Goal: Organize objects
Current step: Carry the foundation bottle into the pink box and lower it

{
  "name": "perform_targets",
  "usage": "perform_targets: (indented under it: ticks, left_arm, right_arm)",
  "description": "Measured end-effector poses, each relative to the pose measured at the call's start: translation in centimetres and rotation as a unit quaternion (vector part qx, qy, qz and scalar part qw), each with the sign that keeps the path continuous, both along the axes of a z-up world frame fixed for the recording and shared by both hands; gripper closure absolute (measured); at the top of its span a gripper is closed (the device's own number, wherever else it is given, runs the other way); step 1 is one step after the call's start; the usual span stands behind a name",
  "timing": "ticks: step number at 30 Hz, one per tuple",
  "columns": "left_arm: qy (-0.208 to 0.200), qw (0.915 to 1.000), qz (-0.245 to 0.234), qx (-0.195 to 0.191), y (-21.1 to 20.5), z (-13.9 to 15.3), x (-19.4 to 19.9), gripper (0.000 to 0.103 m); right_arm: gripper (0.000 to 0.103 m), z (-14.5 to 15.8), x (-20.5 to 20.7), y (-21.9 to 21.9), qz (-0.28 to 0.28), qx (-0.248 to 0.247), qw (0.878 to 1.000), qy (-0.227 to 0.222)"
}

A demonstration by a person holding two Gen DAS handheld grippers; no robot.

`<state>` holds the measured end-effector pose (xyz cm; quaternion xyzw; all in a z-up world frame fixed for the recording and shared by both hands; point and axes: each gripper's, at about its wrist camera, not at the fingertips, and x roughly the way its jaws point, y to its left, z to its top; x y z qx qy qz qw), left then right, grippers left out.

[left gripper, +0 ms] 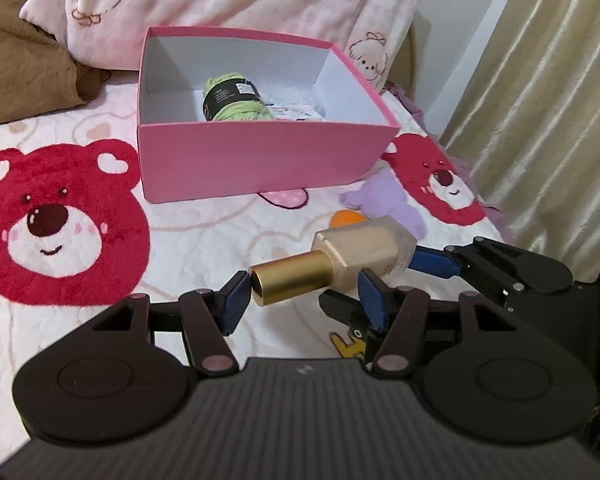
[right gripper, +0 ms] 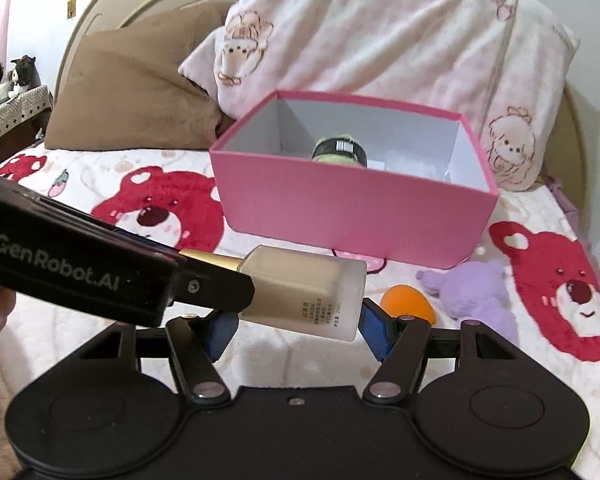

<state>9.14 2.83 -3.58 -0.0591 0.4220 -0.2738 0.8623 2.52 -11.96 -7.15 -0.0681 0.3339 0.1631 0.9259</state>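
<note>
- Left wrist view: the left gripper (left gripper: 302,300) has its jaws spread around the gold cap of the bottle (left gripper: 340,258), not clamping. The right gripper (left gripper: 392,270) pinches the bottle's frosted body. Beyond sit the pink box (left gripper: 260,160), a purple plush (left gripper: 388,200) and an orange ball (left gripper: 346,218).
- Right wrist view: the right gripper (right gripper: 296,330) grips the bottle (right gripper: 312,292) above the bed (right gripper: 300,356); the left gripper's (right gripper: 204,264) black finger crosses over the cap, partly blocking the view. Green yarn (right gripper: 340,148) lies in the box (right gripper: 340,208).

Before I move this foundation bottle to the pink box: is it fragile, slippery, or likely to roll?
The foundation bottle looks like frosted glass, so it is probably heavy for its size and could break if dropped. Its flat sides should keep it from rolling once laid down. The smooth, round gold cap may be slippery to grip.
</note>
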Motion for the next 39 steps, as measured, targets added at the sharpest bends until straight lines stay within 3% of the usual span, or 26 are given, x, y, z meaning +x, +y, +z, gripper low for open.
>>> perform_targets:
  ticks: [11,18,22,27,30,39]
  left_arm:
    - [-0.051,0.9985,-0.009,0.018,-1.0,8.7,-0.7,0.047]
    - [-0.088,0.9957,-0.021,0.019,-2.7,13.4,1.7,0.047]
    - [-0.099,0.9946,-0.029,0.012,-3.7,14.6,4.6,0.047]
    - [-0.085,0.996,-0.026,0.001,-5.0,13.8,9.3,0.047]
    - [-0.054,0.9983,-0.022,-0.004,-5.6,12.5,12.7,0.047]
    - [0.07,0.9971,-0.004,-0.029,-7.2,4.0,19.6,0.047]
  right_arm:
    - [0.033,7.4,-0.2,-0.6,-0.003,0.01,1.0,-0.029]
    - [0.033,11.6,2.8,-1.7,-0.009,0.002,0.999,-0.043]
    - [0.033,12.9,5.5,-2.3,-0.016,-0.013,0.998,-0.053]
    - [0.033,12.6,9.4,-2.8,-0.022,-0.027,0.998,-0.051]
    - [0.033,11.7,12.6,-3.2,-0.018,-0.032,0.999,-0.034]
    - [0.033,5.3,18.9,-3.7,-0.003,-0.071,0.997,0.029]
